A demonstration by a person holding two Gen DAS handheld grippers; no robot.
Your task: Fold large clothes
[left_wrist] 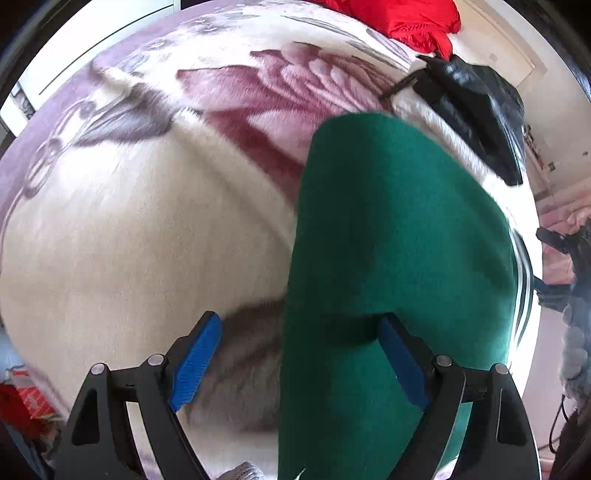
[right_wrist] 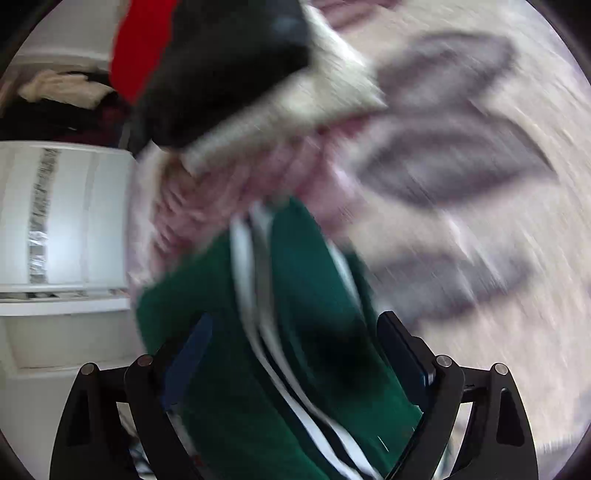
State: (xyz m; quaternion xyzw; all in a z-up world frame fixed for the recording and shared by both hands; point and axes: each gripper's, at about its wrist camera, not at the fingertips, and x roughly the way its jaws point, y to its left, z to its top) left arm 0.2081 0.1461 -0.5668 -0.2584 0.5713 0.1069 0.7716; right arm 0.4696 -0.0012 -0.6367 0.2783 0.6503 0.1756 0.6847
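Green garment [left_wrist: 399, 240] is the thing our next move turns on, and it lies as a long band on the flowered bedspread [left_wrist: 140, 229], running away from us up the left wrist view, its near end passing beneath the left gripper [left_wrist: 299, 354] and its far end rounding off toward a black bag [left_wrist: 476, 110] and a red cloth [left_wrist: 399, 18]. We see the left jaws spread wide: the inner blue pad sits over the green fabric, the outer pad over bare bedspread, so the garment's left edge falls between them and nothing is pinched. In the right wrist view the same garment [right_wrist: 295, 295] shows white stripes [right_wrist: 251, 280] along its length, and it runs up between the right gripper's [right_wrist: 295, 354] jaws, which stand wide apart as well, with cloth lying between them but the pads not pressing on it. That view is smeared, so we cannot tell how the folded layers stack there. We judge the long axis to run roughly along the line both grippers point, so a lengthwise fold would mean taking the near end and carrying it toward the far one. Both hands hang over that near end; we judge the right one better centred over the cloth, the left nearer its edge.
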